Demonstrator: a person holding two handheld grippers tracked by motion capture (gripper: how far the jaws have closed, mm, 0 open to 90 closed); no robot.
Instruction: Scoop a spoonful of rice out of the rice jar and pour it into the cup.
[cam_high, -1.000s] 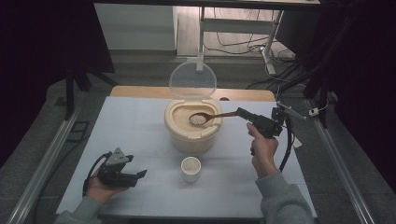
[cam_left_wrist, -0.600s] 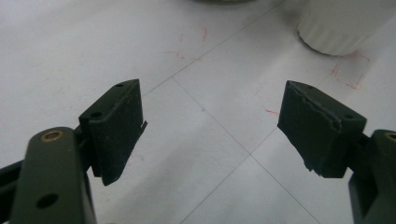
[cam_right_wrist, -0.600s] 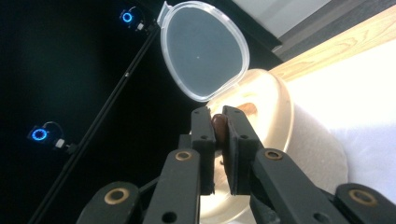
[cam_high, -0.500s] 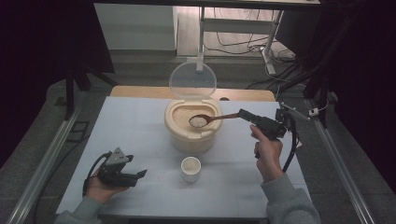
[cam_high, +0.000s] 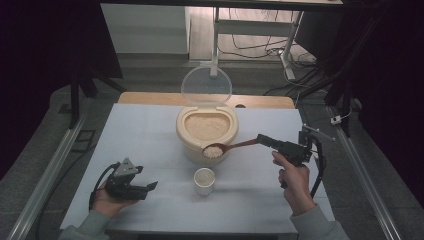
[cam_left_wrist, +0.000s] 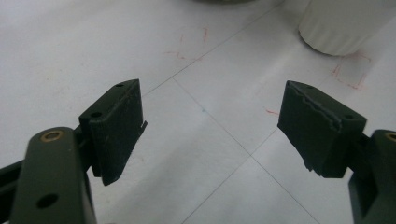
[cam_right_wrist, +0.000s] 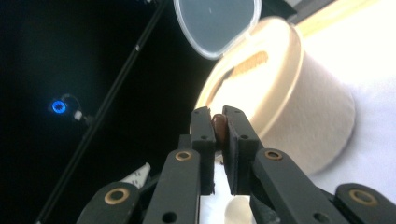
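A beige rice container (cam_high: 206, 129) with its clear lid (cam_high: 206, 86) swung up stands mid-table, full of rice. My right gripper (cam_high: 261, 140) is shut on the handle of a brown wooden spoon (cam_high: 220, 149); its bowl carries a heap of rice over the container's front rim, above a small white cup (cam_high: 204, 180). In the right gripper view the jaws pinch the spoon handle (cam_right_wrist: 218, 128) in front of the container (cam_right_wrist: 299, 126). My left gripper (cam_high: 150, 187) rests open at the table's front left, nothing between its fingers (cam_left_wrist: 116, 126); the cup's base (cam_left_wrist: 341, 23) lies ahead of it.
The white table (cam_high: 145, 135) has a wooden strip along its far edge. Metal rails run down both sides. Cables and a desk frame (cam_high: 260, 30) lie on the floor beyond. Red marks (cam_left_wrist: 348, 77) are drawn on the table surface by the cup.
My right gripper has drawn the rice-laden spoon out of the container's middle toward its front rim, over the cup. The left gripper has stayed put.
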